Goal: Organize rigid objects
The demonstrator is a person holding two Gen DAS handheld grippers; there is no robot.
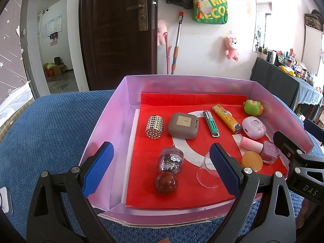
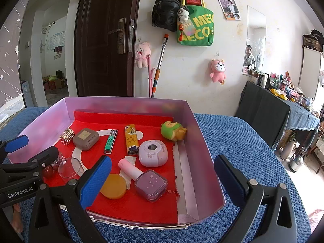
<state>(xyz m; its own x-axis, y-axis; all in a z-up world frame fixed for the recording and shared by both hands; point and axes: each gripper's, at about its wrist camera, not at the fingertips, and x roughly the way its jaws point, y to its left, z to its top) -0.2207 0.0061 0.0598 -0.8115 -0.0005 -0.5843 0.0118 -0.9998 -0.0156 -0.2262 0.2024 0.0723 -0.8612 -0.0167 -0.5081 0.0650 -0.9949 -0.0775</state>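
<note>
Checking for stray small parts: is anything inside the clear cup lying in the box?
The clear cup lies on its side, and only the red liner shows through it. The left gripper's finger hides part.

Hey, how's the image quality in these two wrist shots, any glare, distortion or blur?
Left wrist view: strong fisheye bending, dark corners, sharp focus, soft glare on the box wall. Right wrist view: same curved distortion, bright window light washing out the right edge, clear cup hard to read.
</note>
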